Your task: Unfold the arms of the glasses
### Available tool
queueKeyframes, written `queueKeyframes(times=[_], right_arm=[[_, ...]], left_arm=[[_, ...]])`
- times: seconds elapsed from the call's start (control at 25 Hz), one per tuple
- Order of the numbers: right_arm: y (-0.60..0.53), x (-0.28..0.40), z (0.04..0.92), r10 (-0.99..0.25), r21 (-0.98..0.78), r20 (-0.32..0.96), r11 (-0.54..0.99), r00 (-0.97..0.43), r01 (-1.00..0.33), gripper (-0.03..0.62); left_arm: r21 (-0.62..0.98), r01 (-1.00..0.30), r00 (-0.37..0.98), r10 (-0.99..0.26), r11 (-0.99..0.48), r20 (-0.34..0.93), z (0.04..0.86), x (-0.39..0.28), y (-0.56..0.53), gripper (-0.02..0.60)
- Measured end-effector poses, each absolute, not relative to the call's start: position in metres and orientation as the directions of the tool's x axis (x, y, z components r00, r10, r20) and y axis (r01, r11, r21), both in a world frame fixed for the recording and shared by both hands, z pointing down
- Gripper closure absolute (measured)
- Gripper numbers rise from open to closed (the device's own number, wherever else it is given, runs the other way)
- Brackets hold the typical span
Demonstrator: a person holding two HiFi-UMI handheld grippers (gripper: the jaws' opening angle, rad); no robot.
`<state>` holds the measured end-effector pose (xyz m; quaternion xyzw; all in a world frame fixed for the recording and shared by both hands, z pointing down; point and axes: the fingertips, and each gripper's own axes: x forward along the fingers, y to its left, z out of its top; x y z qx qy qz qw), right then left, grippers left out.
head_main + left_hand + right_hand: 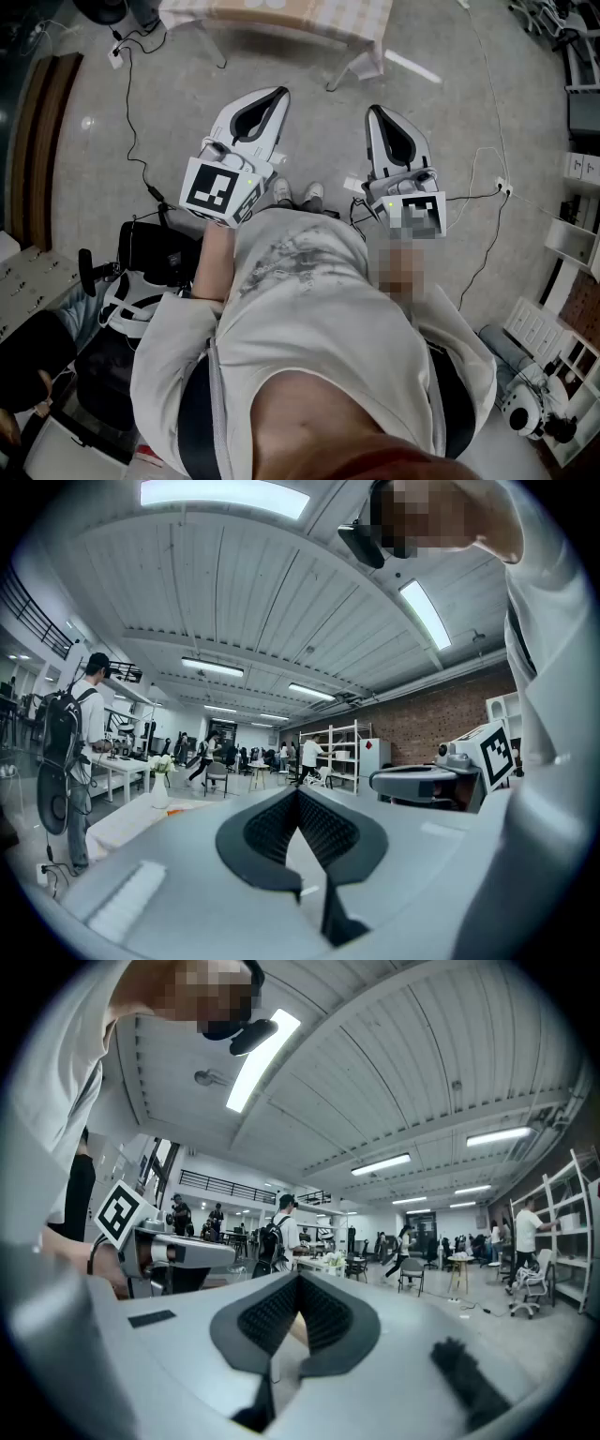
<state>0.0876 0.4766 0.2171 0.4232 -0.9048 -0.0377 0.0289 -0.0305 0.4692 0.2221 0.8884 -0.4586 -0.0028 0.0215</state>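
I read left gripper (pixel 277 93) and right gripper (pixel 374 112) held level, both jaws pressed together, holding nothing.

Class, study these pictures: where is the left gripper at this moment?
In the head view the left gripper is left of centre, held out over the floor, jaws shut, beside the right gripper, with the cloth-covered table further ahead.
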Motion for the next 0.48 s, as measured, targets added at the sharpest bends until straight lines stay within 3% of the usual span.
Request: queueKeyframes(times=[0.48], right_arm=[[0.478, 0.121, 0.217, -0.768, 0.076, -0.005, 0.638, -0.640, -0.766, 0.577]], left_arm=[[-0.006, -0.797, 0.604, -0.796, -0.604, 0.042, 0.222, 0.016, 0.473, 0.572]])
